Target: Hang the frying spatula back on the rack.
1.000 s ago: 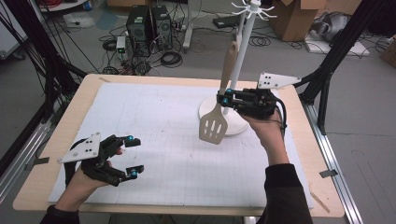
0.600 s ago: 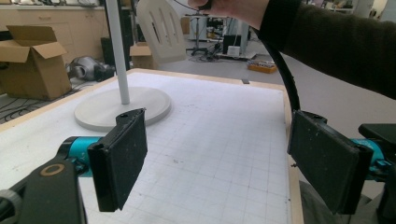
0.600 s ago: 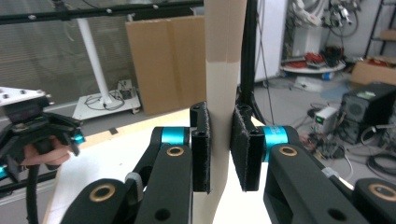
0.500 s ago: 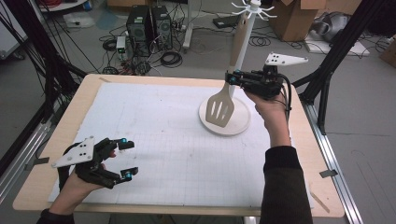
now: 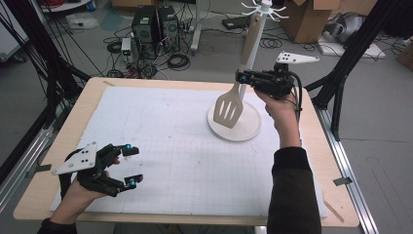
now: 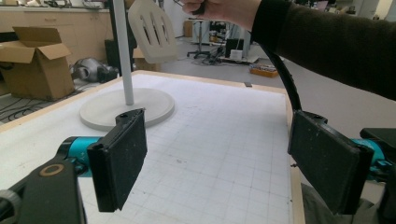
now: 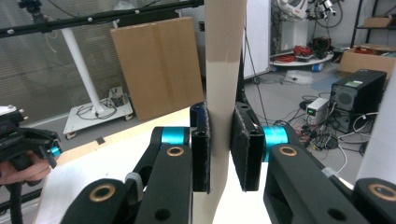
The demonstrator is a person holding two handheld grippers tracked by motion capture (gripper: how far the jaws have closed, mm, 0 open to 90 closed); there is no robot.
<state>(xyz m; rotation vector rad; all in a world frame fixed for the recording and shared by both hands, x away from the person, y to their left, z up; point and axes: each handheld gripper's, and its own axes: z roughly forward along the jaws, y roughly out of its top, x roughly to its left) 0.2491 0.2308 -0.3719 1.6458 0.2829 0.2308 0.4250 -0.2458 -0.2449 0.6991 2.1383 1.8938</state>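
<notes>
Right now my right gripper [image 5: 242,77] is clamped on the spatula [image 5: 230,109] at its handle, blade hanging above the rack base [image 5: 248,129], probably to hook it onto the stand [image 5: 263,7]. Left gripper [image 5: 130,165] rests open, empty, near table edge.

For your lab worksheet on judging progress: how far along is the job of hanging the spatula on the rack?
Done: the spatula is off the table, clamped by its handle in the right hand-held gripper. In hand: it hangs blade-down beside the rack's pole, above the round base. Left: raising it to the hooks at the top, which carry nothing. The left hand-held gripper is open and idle near the table's front edge.
</notes>
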